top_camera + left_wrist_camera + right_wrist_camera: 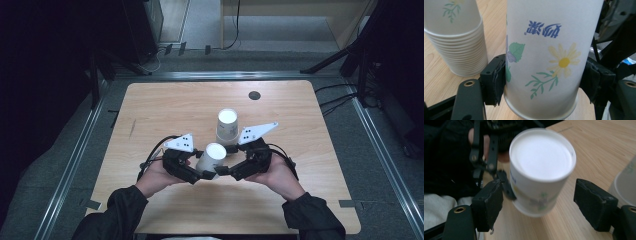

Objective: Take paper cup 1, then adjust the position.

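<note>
A single paper cup (212,156), upside down with its white base up and a flower print on its wall, sits between the two tools, towards the near edge of the worktop (310,150) and about midway between its left and right edges. The left hand-held gripper (202,174) is clenched on this cup: in the left gripper view its pads (496,82) press the cup's wall (549,62) on both sides, near the rim. The right hand-held gripper (224,171) is released; in the right gripper view its jaws stand apart from the cup (541,170) on either side, with a clear gap at each pad. Just beyond, nearer the worktop's middle, stands a stack of inverted cups (227,127), close beside the single cup.
</note>
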`<state>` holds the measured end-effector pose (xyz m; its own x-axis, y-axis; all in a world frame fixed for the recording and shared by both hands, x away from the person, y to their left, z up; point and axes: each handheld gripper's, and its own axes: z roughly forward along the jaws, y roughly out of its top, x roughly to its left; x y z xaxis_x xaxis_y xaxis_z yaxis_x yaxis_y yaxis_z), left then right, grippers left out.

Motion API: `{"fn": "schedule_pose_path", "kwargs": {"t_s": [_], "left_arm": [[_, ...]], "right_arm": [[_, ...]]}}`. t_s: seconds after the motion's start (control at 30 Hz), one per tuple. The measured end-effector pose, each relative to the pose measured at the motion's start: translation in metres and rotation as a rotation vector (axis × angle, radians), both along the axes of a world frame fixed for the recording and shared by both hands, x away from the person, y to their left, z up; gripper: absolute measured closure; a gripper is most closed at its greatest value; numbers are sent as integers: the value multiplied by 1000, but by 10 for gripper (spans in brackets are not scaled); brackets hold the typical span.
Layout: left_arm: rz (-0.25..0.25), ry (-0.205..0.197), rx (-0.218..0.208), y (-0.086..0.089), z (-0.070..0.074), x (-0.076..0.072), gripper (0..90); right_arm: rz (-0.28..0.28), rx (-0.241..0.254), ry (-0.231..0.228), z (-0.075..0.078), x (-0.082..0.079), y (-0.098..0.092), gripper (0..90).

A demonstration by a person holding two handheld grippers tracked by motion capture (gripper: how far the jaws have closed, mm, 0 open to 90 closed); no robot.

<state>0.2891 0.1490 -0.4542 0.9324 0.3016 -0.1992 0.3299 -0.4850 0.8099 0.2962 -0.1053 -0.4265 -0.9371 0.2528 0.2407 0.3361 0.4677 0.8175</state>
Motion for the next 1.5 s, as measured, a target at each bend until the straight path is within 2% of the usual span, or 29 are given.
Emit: {"fn": "schedule_pose_path", "kwargs": {"t_s": [0.1,0.13,0.17,0.27,0.3,0.47,0.5,0.53,0.57,0.6,0.67,0.7,0.87,0.9,0.93,0.97,1.1,1.27,1.3,1.4,1.43,1.5], "left_arm": [[0,0,9,6,3,3,286],[0,0,9,6,3,3,286],[-5,12,18,9,4,5,286],[-15,16,52,10,4,7,287],[-15,16,52,10,4,7,286],[-39,-4,104,9,5,6,286],[-47,-7,127,9,4,6,286],[-47,-7,127,9,4,6,286],[-53,-10,160,8,2,7,286],[-53,-10,160,8,2,7,286],[-47,-8,182,7,0,7,286],[-48,-14,197,7,-1,7,286],[-54,-9,229,7,-3,8,286],[-63,-2,259,6,-5,8,286],[-63,-2,259,6,-5,8,286],[-71,-7,299,3,-7,7,286],[-93,-1,323,1,-9,5,286],[-114,5,361,-3,-13,4,286],[-125,-2,392,-5,-14,2,286],[-135,-9,415,-8,-17,0,286],[-151,-19,450,-11,-19,-2,285],[-160,-26,461,-13,-19,-3,285]], "right_arm": [[-12,-40,-32,-4,-7,-8,249],[-12,-40,-32,-4,-7,-8,249],[-16,-67,-49,-8,-13,-12,256],[-1,-120,-68,-16,-21,-14,270],[-1,-120,-68,-16,-21,-14,270],[36,-159,-61,-25,-23,-6,280],[46,-160,-59,-28,-22,-3,280],[46,-160,-59,-28,-22,-3,280],[47,-167,-62,-31,-20,-1,282],[49,-173,-53,-33,-19,0,286],[51,-180,-57,-34,-18,0,286],[51,-198,-65,-37,-17,1,286],[39,-195,-71,-39,-15,0,286],[43,-185,-81,-40,-15,0,286],[43,-185,-81,-40,-15,0,286],[42,-180,-99,-40,-16,0,286],[62,-195,-116,-42,-16,3,290],[73,-184,-103,-43,-16,7,288],[76,-183,-107,-44,-15,8,285],[80,-185,-105,-45,-15,9,283],[91,-187,-99,-47,-15,11,279],[104,-186,-101,-48,-16,12,275]]}}
